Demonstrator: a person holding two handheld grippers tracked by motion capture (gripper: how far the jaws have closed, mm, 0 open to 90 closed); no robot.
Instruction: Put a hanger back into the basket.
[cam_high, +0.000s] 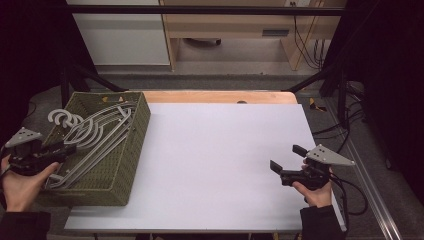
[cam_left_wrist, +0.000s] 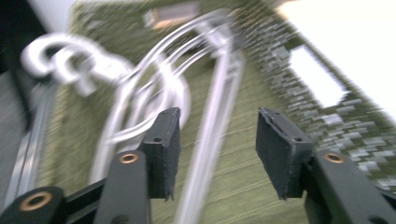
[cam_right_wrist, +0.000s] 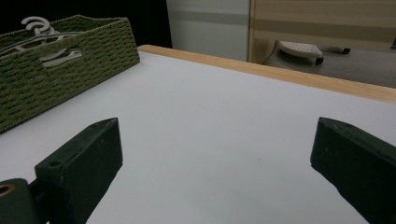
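Jaws of the left gripper (cam_left_wrist: 215, 154) stand apart over the hangers (cam_high: 95, 135) in the basket (cam_high: 135, 150), a bar between them ungripped — the right gripper (cam_high: 284, 162) gapes over the table (cam_high: 215, 160), holding nothing — so every hanger remains stowed, none out.

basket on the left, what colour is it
The basket is olive green with a woven texture; it shows best in the high view.

The hangers (cam_left_wrist: 140, 88) and basket (cam_left_wrist: 261, 60) are smeared by motion blur in the left gripper view; the basket is cut off at nine o'clock in the right gripper view.
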